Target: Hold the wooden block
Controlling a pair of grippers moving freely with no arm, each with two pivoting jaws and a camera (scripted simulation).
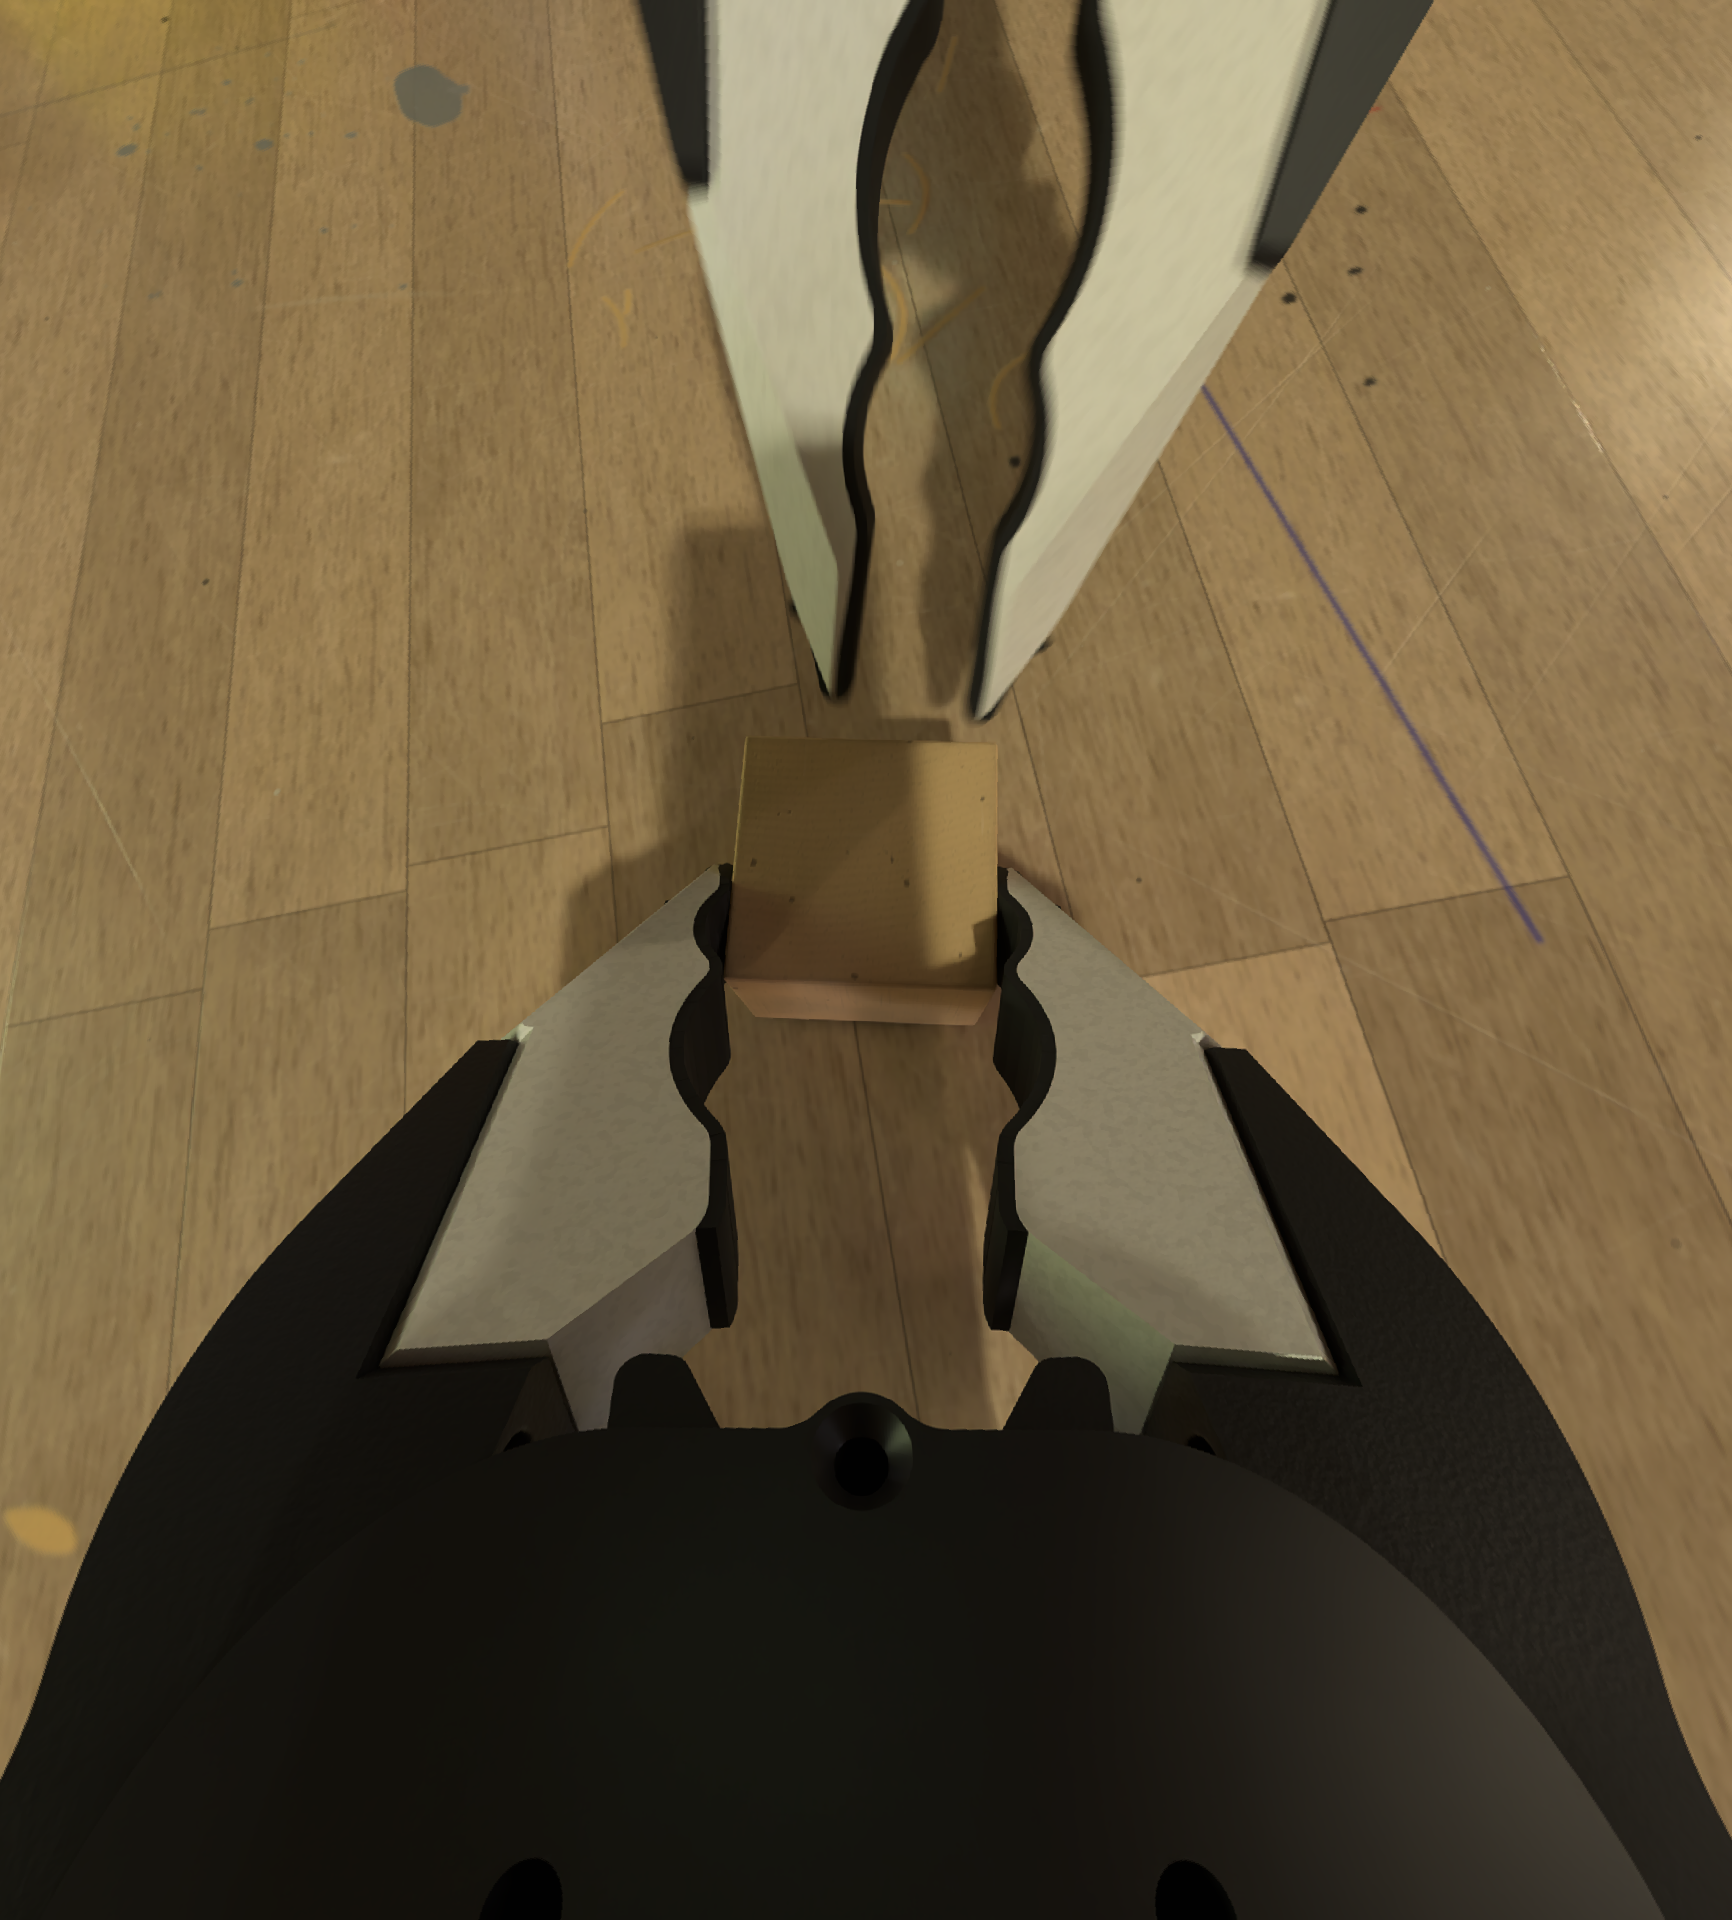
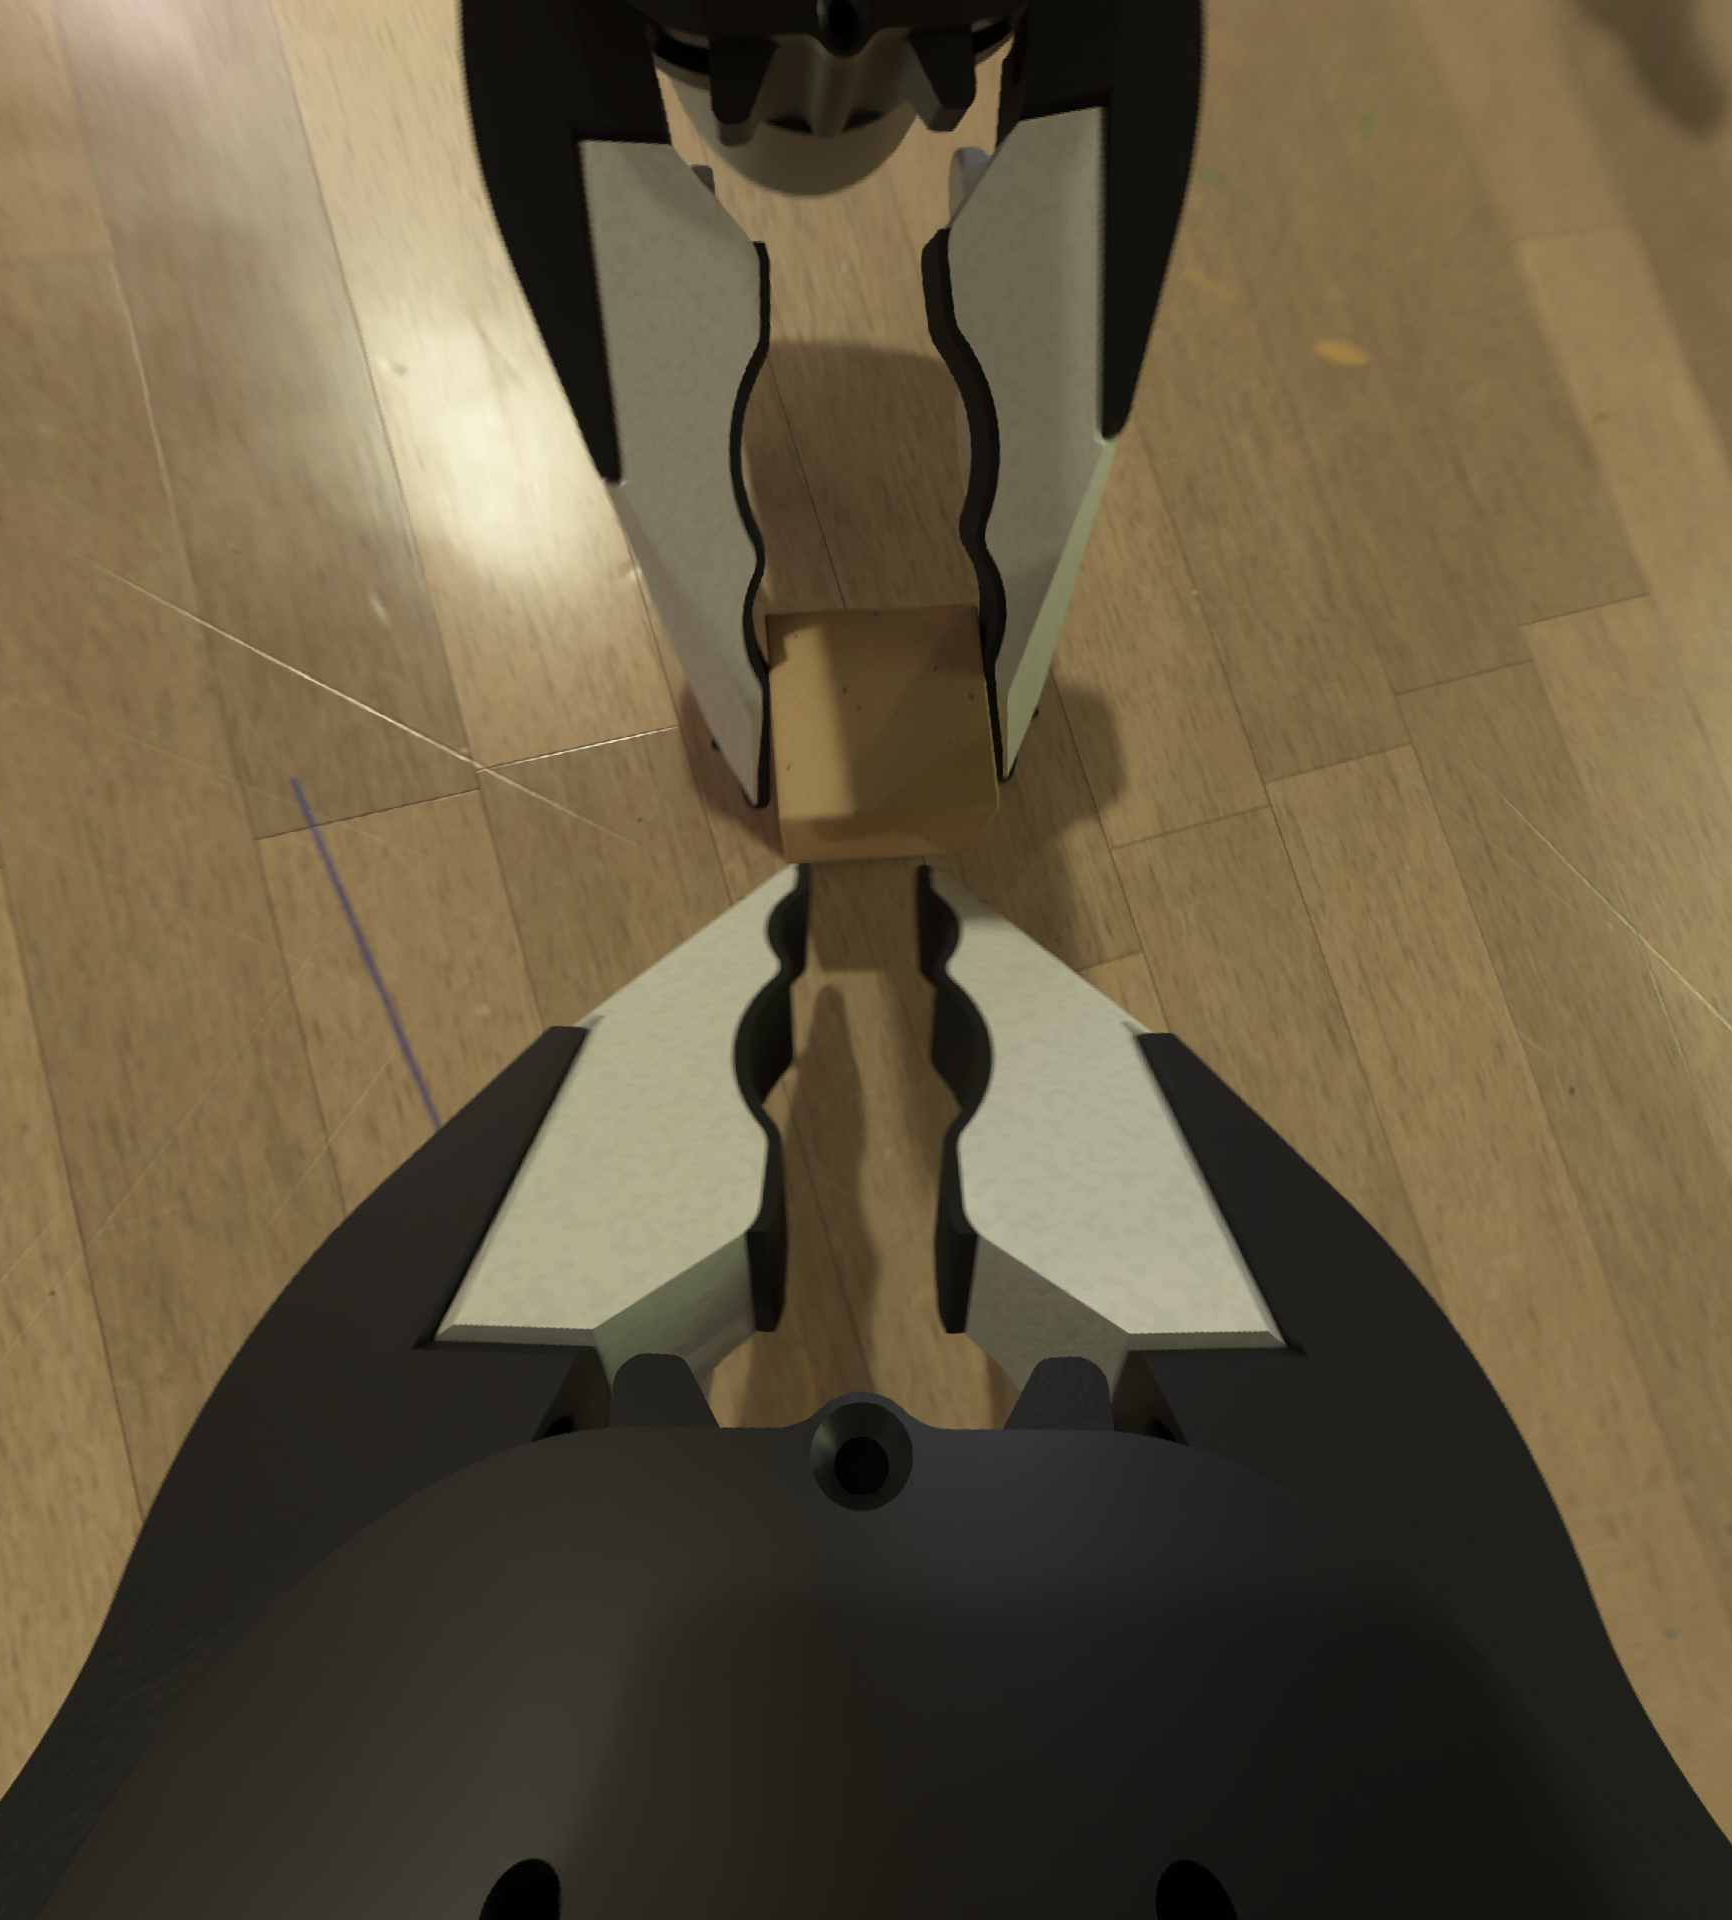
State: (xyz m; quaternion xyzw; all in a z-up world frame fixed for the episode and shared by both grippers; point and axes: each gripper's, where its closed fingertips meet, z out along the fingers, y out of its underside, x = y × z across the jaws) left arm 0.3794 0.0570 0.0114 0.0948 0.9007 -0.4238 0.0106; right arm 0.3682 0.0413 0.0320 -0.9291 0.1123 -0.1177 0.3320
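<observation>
The wooden block [image 1: 867, 831] is a small tan cube. My left gripper [image 1: 867, 883] is shut on it, with one fingertip pressed on each side face. In the right wrist view the block [image 2: 872, 717] sits between the left gripper's [image 2: 883, 784] fingertips, low over the floor. I cannot tell whether the block touches the floor. My right gripper [image 2: 864, 878] faces it from the opposite side, its tips just short of the block's near face. Its jaws are narrowly apart, narrower than the block, and hold nothing. The right gripper also shows in the left wrist view [image 1: 909, 701].
A wood plank floor [image 1: 322, 623] lies under everything. It carries a thin blue line [image 1: 1361, 644], which also shows in the right wrist view [image 2: 363, 956], a grey paint spot [image 1: 429, 96] and small specks.
</observation>
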